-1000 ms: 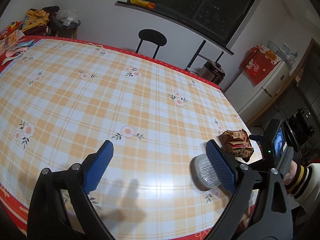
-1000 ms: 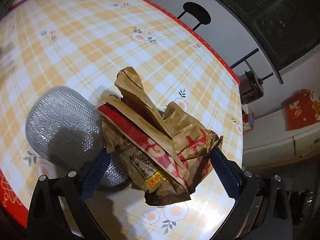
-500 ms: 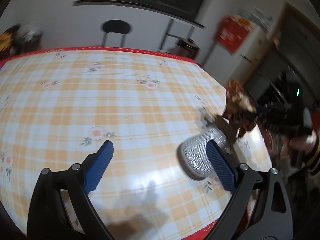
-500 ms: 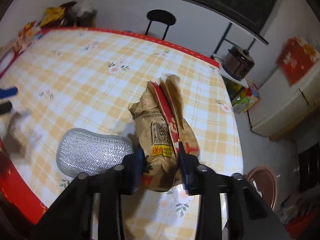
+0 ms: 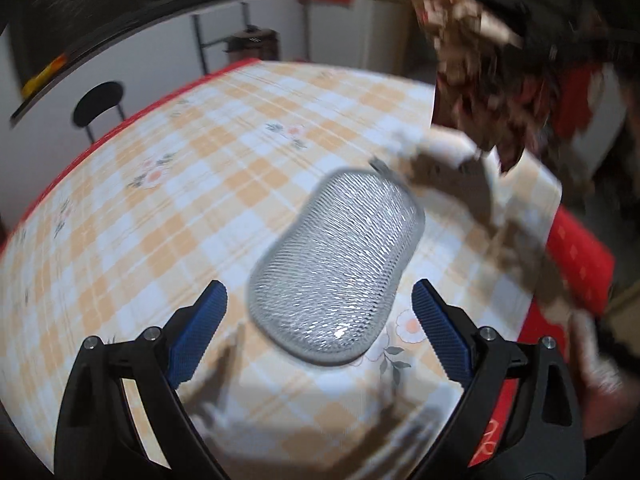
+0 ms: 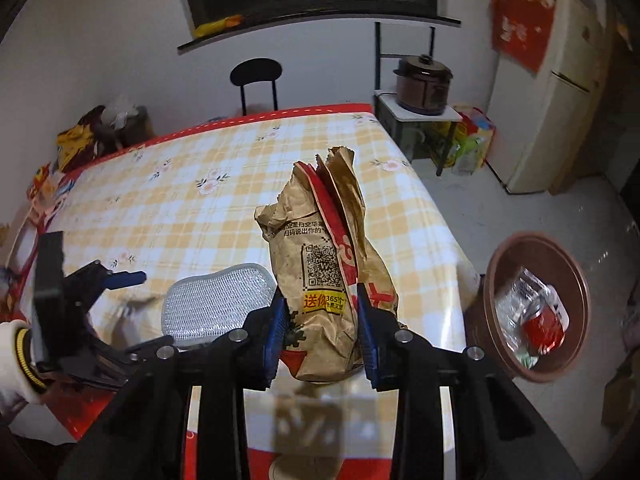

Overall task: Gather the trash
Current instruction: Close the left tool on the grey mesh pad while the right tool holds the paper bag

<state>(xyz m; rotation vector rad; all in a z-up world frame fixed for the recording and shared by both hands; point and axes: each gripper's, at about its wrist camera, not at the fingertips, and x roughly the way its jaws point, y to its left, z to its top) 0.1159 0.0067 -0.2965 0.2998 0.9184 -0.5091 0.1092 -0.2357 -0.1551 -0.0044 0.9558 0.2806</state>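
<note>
Checked orange-and-white cloth covers the counter (image 6: pixel 168 216), with a silver foil tray (image 5: pixel 336 268) lying near its edge. At 6 o'clock in the right wrist view, the right tool (image 6: pixel 322 332) is clenched on a crumpled brown paper bag (image 6: pixel 324 248), lifted clear of the counter; a brown bin (image 6: pixel 536 308) sits at 3 o'clock. Spread wide, the left tool (image 5: pixel 320 332) straddles the tray without touching.

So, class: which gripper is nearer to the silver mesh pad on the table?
Left. The left gripper hovers just short of the mesh pad, jaws open, apart from it. The right gripper is lifted beside the pad, shut on the paper bag.
</note>
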